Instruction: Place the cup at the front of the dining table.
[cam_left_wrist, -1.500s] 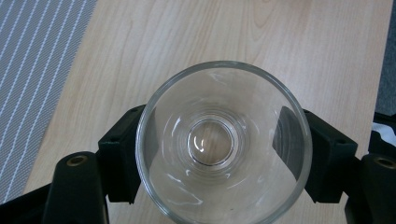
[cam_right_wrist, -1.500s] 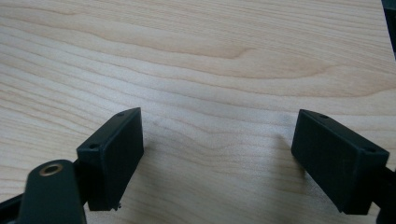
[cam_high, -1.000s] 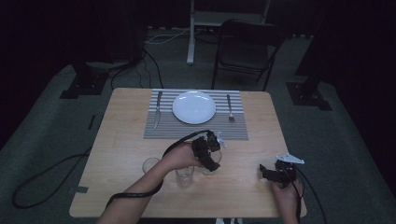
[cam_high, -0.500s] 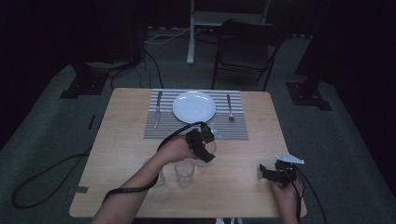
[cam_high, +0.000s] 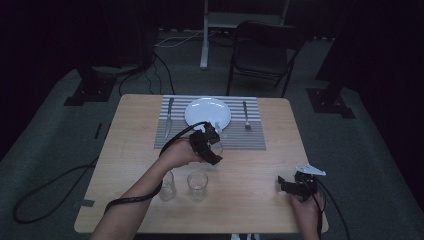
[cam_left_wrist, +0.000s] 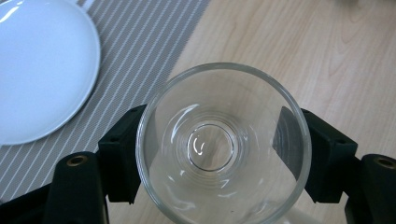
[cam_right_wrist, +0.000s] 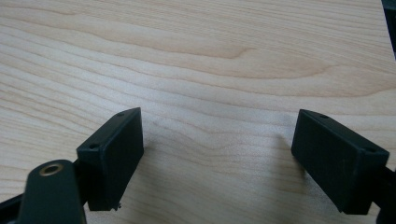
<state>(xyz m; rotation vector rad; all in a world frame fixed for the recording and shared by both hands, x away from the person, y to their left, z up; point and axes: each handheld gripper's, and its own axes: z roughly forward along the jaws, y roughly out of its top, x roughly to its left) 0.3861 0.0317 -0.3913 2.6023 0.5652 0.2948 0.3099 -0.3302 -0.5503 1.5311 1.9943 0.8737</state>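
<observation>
Left gripper view: fingers (cam_left_wrist: 121, 154) clamp glass (cam_left_wrist: 223, 147).

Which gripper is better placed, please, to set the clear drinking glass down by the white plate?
Left gripper: its jaws already clamp the clear drinking glass beside the white round plate; the right gripper sits open, far off.

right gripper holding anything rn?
No: in the right gripper view the right gripper has its jaws spread wide with nothing but bare wooden table between them.
</observation>
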